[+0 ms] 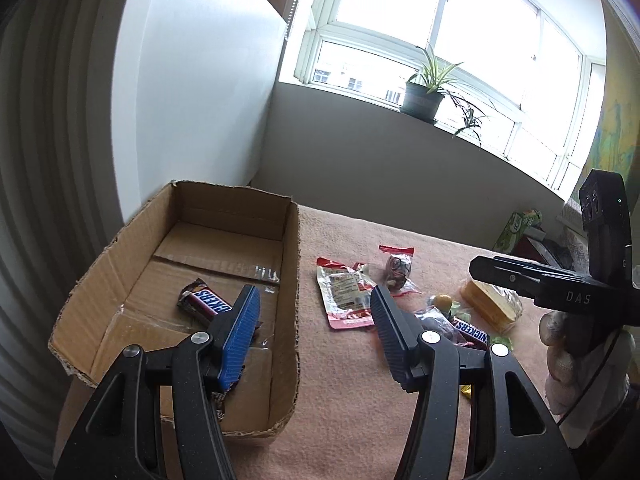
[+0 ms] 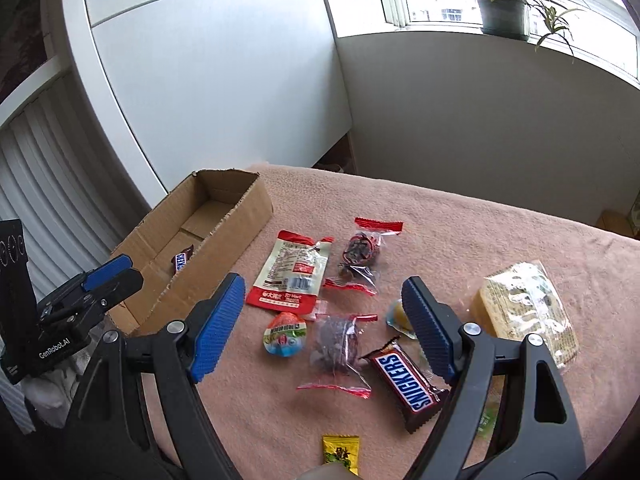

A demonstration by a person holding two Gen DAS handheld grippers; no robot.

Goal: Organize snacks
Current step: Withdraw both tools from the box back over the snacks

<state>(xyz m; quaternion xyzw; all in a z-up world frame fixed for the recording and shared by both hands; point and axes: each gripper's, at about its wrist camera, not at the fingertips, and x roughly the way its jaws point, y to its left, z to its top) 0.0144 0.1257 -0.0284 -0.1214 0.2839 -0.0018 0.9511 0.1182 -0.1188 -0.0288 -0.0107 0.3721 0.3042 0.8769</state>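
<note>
Left wrist view: the left gripper is spread wide, holding nothing, above the cardboard box wall. One Snickers bar lies inside the box.

Right wrist view: the right gripper is spread wide over the loose snacks on the pink worktop. A second Snickers bar lies near its right finger. It may grab the crinkly bag too, because they lie so close.

Snickers bars – 2 | clear red-sealed bags – 2 | box – 1

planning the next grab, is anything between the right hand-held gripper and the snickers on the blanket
Nothing visible. The right hand-held gripper hangs open above the Snickers bar, which lies uncovered beside a clear candy bag.
</note>
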